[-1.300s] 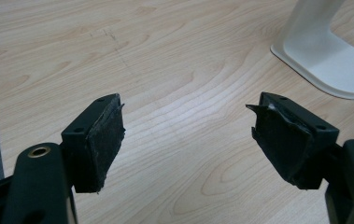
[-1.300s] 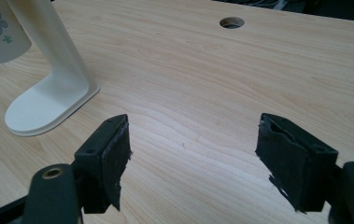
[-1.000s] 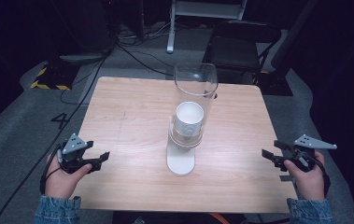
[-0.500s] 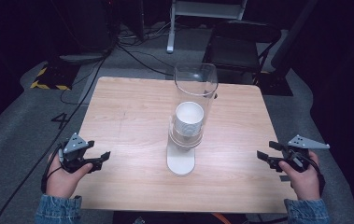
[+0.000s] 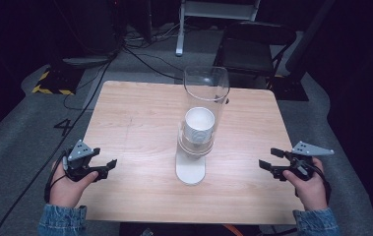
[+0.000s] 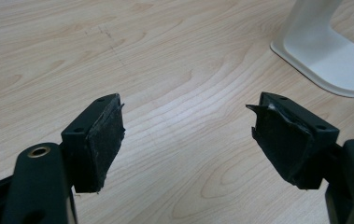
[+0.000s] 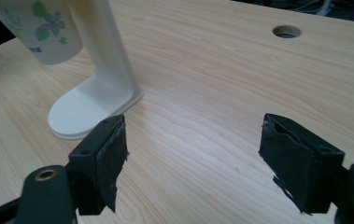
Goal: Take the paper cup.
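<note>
Pale wood-grain bench (image 5: 139, 118) under both my grippers. Left gripper (image 5: 106, 167) and right gripper (image 5: 267, 163) hover at opposite edges, frayed black fingers (image 6: 101, 140) spread wide, gripping nothing. Between them, mid-bench, a smooth white stand (image 5: 190, 169) carries a clear cylinder (image 5: 206, 88) with a floral paper cup (image 7: 48, 32) hanging below.

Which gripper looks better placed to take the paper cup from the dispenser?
Right, by a slight margin. The right gripper is open and its own view faces the cup directly. The left gripper, also open, faces the dispenser base.
</note>
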The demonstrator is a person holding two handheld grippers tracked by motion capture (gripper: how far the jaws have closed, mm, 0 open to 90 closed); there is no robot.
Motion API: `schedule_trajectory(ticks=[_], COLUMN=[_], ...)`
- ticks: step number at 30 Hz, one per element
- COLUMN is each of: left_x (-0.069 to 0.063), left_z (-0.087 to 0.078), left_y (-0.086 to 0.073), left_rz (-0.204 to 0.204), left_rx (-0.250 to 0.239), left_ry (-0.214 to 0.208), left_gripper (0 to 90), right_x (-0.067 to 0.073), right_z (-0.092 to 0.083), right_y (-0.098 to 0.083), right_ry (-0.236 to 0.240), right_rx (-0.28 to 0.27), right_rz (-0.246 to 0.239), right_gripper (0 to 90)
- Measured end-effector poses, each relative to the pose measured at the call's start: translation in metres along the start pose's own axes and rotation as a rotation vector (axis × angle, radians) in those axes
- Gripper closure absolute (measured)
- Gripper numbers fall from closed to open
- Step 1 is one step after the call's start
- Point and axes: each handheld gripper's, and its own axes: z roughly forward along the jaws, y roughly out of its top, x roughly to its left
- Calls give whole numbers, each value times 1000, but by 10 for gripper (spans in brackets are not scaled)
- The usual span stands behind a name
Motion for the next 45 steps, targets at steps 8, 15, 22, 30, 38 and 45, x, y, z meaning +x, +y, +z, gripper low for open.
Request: schedule_trajectory(ticks=[8, 15, 22, 30, 38, 45], left_x=[1, 2, 3, 3, 5, 6], left_z=[2, 3, 6, 7, 10, 11], left_y=[-4, -6, -7, -8, -10, -11], left_rz=[-9, -14, -14, -13, -19, -27], left_rx=[7, 8, 17, 22, 30, 30], left_ry=[-3, 1, -5, -4, -10, -13], left_gripper=[243, 242, 241, 241, 241, 241], right_x=[26, 43, 56, 75, 90, 100], right_z=[38, 61, 82, 107, 123, 133], right_y=[14, 24, 30, 34, 38, 41], right_ry=[101, 155, 188, 227, 263, 304], right_rx=[-8, -28, -34, -40, -150, -170], right_rz=[-60, -82, -75, -111, -68, -95], right_gripper=[199, 173, 167, 183, 210, 220])
